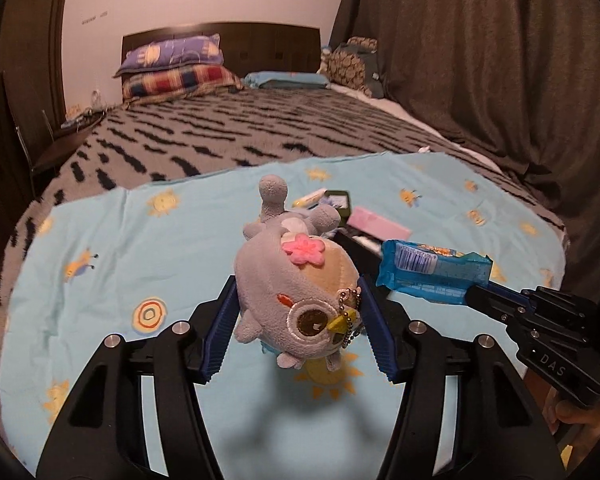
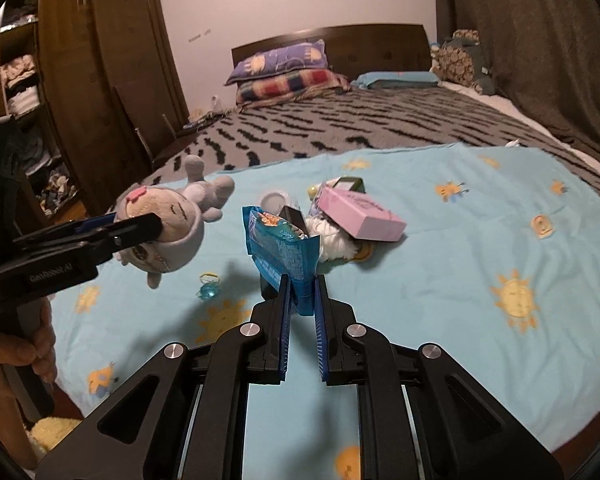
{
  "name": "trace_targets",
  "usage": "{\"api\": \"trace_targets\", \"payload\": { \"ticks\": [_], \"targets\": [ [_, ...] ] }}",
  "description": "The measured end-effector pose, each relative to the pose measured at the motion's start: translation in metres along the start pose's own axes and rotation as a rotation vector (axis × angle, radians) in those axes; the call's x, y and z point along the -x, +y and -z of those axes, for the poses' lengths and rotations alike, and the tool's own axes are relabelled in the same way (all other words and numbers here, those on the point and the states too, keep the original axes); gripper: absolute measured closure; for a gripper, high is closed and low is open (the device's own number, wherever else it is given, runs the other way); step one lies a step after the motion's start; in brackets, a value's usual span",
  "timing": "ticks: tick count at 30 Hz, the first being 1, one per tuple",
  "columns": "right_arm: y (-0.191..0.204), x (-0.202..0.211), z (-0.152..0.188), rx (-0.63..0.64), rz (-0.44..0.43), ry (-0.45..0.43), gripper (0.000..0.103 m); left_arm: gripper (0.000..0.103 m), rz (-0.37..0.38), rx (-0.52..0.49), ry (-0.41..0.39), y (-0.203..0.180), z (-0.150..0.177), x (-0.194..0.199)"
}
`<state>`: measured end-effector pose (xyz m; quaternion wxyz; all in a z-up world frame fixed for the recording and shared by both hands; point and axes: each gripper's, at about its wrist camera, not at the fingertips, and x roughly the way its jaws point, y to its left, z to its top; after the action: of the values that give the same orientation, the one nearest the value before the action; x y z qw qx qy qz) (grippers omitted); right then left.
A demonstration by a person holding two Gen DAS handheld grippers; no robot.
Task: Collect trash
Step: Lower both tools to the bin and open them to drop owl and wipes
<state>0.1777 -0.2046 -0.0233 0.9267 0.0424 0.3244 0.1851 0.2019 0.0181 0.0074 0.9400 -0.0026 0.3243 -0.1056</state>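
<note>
Jaws of our left gripper half-closed on the plush toy, those of our right gripper pinching the blue wrapper, both above the light-blue sheet; the pink box and remaining clutter on it await collection.

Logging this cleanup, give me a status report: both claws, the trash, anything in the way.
Left claw shut on plush toy, lifted. Right claw shut on blue wrapper. Pink box and clutter remain on sheet; nothing blocking.
</note>
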Motion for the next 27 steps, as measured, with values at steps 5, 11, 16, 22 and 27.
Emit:
{"api": "trace_targets", "payload": {
  "ticks": [5, 11, 16, 22, 27],
  "targets": [
    [0.001, 0.038, 0.011, 0.008, 0.017, -0.03, 0.091, 0.047, 0.023, -0.029, -0.031, -0.02, 0.014, 0.042],
    [-0.003, 0.079, 0.039, 0.0, 0.05, -0.032, 0.091, 0.047, 0.063, -0.061, -0.021, -0.043, 0.049, 0.077],
    [-0.008, 0.106, 0.073, -0.011, 0.068, -0.005, 0.091, 0.047, 0.116, -0.059, 0.008, -0.058, 0.091, 0.1],
    [-0.012, 0.122, 0.123, -0.027, 0.081, 0.076, 0.091, 0.047, 0.165, -0.068, 0.065, -0.075, 0.144, 0.119],
    [-0.016, 0.127, 0.162, -0.054, 0.093, 0.146, 0.091, 0.047, 0.189, -0.062, 0.144, -0.083, 0.186, 0.116]
  ]
}}
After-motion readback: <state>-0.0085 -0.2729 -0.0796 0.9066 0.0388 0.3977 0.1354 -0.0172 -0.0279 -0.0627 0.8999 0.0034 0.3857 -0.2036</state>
